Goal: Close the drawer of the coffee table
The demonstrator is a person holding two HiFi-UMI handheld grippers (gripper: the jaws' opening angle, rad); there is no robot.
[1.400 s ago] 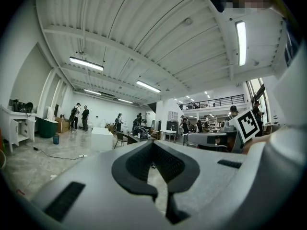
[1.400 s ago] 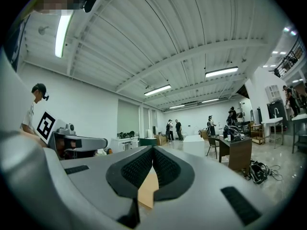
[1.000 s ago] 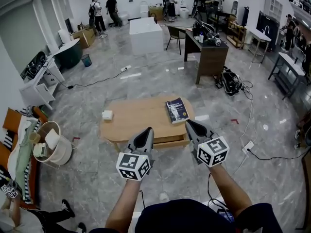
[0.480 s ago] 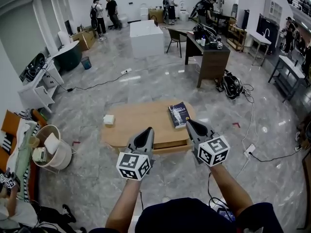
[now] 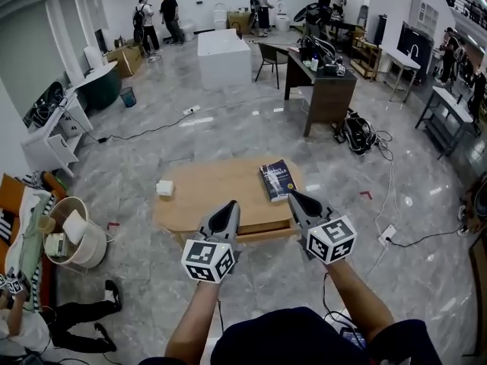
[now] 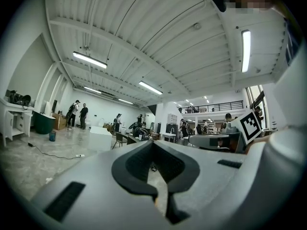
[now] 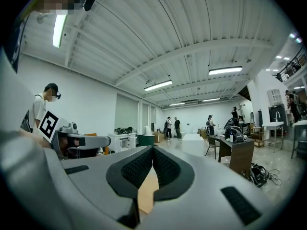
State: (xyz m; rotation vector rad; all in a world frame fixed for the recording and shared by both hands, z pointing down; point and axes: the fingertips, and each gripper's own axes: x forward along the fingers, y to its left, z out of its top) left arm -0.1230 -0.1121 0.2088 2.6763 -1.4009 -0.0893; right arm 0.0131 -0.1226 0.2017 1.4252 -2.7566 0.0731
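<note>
Approach step: 2 grippers, left [image 5: 230, 204] and right [image 5: 294, 196], jaws together and empty, short of the table [image 5: 205, 192]. Next: reach the open drawer [image 5: 262, 233] front and push it in.

Ahead of me a dark-covered book [image 5: 276, 179] lies flat, with a small white box [image 5: 164, 188] well apart to its left. Farther off stands a dark wooden desk [image 5: 323, 90] cluttered with gear, and a black bag [image 5: 358, 134] sits on the floor just beside it. At my left is a round white basket [image 5: 96, 242] holding what may be cloth. People [image 5: 169, 12] stand near the far wall.
</note>
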